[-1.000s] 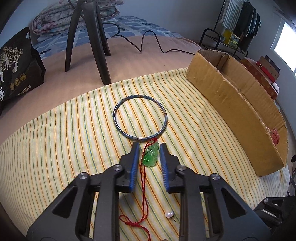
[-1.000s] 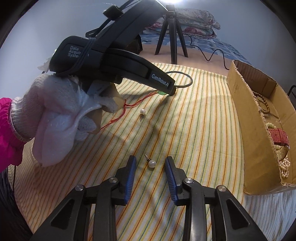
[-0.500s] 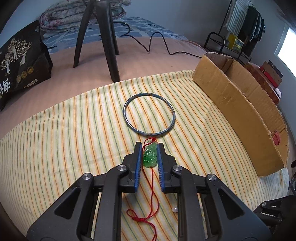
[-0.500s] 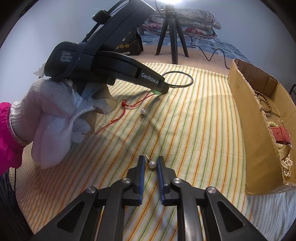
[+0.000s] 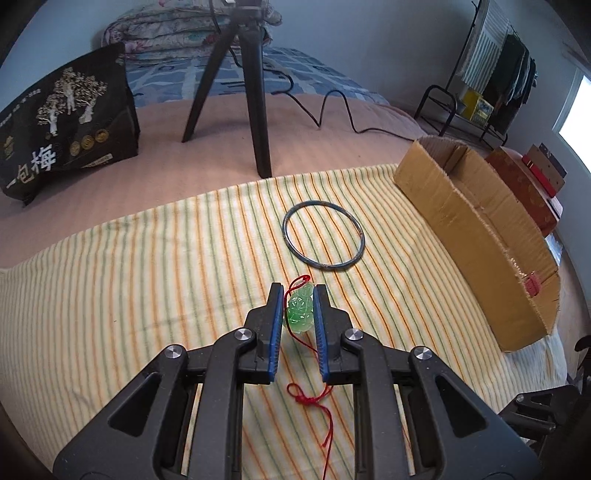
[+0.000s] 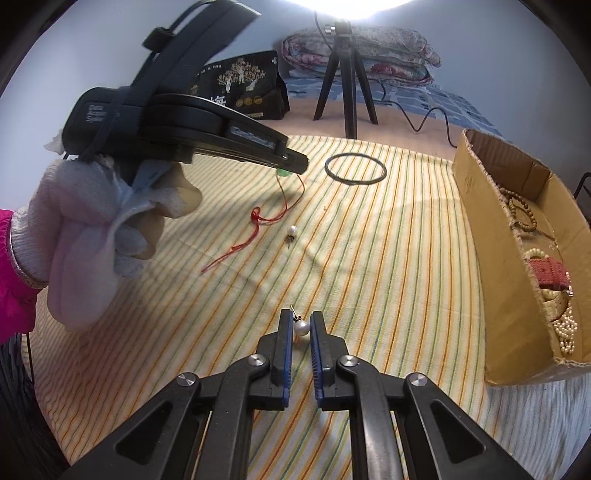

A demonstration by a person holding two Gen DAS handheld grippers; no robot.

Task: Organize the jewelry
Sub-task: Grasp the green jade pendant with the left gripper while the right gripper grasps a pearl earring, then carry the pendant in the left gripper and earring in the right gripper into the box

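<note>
Above a striped cloth (image 5: 147,258), the left gripper (image 5: 298,295) is clamped on a green pendant (image 5: 301,309) lifted off the cloth, its red cord (image 6: 258,221) trailing down. Nearer, the right gripper (image 6: 302,322) pinches a pearl earring (image 6: 301,327); a second earring (image 6: 291,232) lies farther off, a dark bangle (image 6: 355,167) beyond, and a cardboard box (image 6: 517,295) of jewelry on the right.

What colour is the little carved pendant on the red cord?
Translucent green pendant, clearest in the left wrist view, between the left gripper pads.

- A home bedroom: folded quilts (image 5: 192,27) lie piled on a blue patterned bed (image 5: 229,79).
- A clothes rack (image 5: 491,70) holds hanging garments by a window (image 5: 576,107).
- A striped cloth (image 5: 147,266) covers the work surface.
</note>
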